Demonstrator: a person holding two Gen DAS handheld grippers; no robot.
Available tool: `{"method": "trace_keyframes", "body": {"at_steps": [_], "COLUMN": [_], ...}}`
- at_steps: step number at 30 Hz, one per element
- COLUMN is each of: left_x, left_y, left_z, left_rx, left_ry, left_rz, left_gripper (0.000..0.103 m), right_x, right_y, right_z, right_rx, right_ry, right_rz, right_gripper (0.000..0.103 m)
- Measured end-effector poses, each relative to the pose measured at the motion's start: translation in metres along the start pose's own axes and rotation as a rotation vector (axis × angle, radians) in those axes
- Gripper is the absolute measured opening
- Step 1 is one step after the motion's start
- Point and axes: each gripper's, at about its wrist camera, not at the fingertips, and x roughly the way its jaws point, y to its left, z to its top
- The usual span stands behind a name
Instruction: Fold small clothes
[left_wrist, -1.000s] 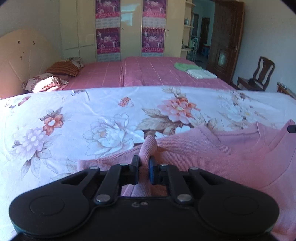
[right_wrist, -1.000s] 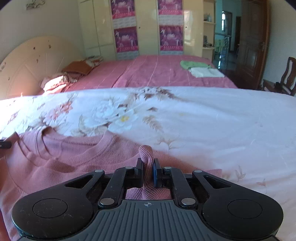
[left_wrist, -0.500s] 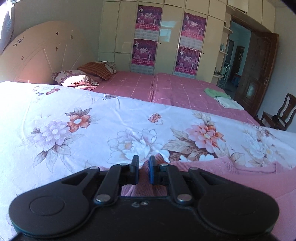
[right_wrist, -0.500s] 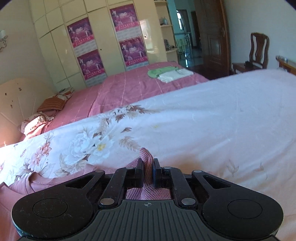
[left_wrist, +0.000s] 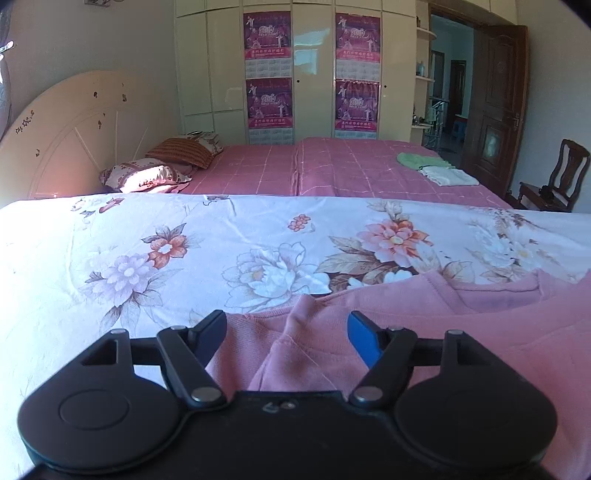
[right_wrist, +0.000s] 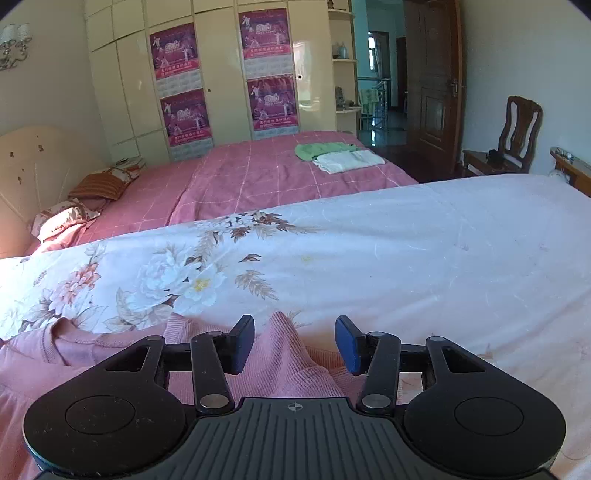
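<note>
A pink knit top (left_wrist: 461, 332) lies on the floral bedsheet (left_wrist: 184, 258), its neckline toward the far side. My left gripper (left_wrist: 288, 328) is open, with a raised pinch of the top's fabric standing loose between its fingers. In the right wrist view the same pink top (right_wrist: 74, 354) lies at the lower left. My right gripper (right_wrist: 294, 341) is open too, with a small peak of the fabric between its fingers, untouched by the pads.
A second bed with a pink checked cover (left_wrist: 332, 170) stands beyond, with folded green and white clothes (right_wrist: 336, 155) on it and pillows (left_wrist: 147, 177) at its head. A wooden chair (right_wrist: 513, 140) and a door are at the right.
Both grippers were shut on pinches of the pink top; now both have opened and let the fabric go. The top lies on the sheet.
</note>
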Motion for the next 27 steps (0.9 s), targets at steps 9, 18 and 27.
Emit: {"method": "trace_keyframes", "body": {"at_steps": [9,18,27], "left_x": [-0.033,-0.02,-0.028], "left_y": [-0.059,-0.043,-0.03], "left_z": [-0.042,-0.067,-0.071], "left_rx": [0.095,-0.004,-0.01], "left_ry": [0.064,0.154,0.166], "left_rz": [-0.123,-0.064,-0.032], "left_gripper": [0.071,0.08,0.081], "right_x": [-0.048,-0.031,-0.041], "right_y": [0.079,0.061,0.025], "right_z": [-0.058,-0.097,-0.096], "right_rx": [-0.143,-0.127,-0.103], "right_ry": [0.066,0.123,0.133], "right_rz": [0.189,0.086,-0.016], "right_gripper": [0.048,0.048,0.048]}}
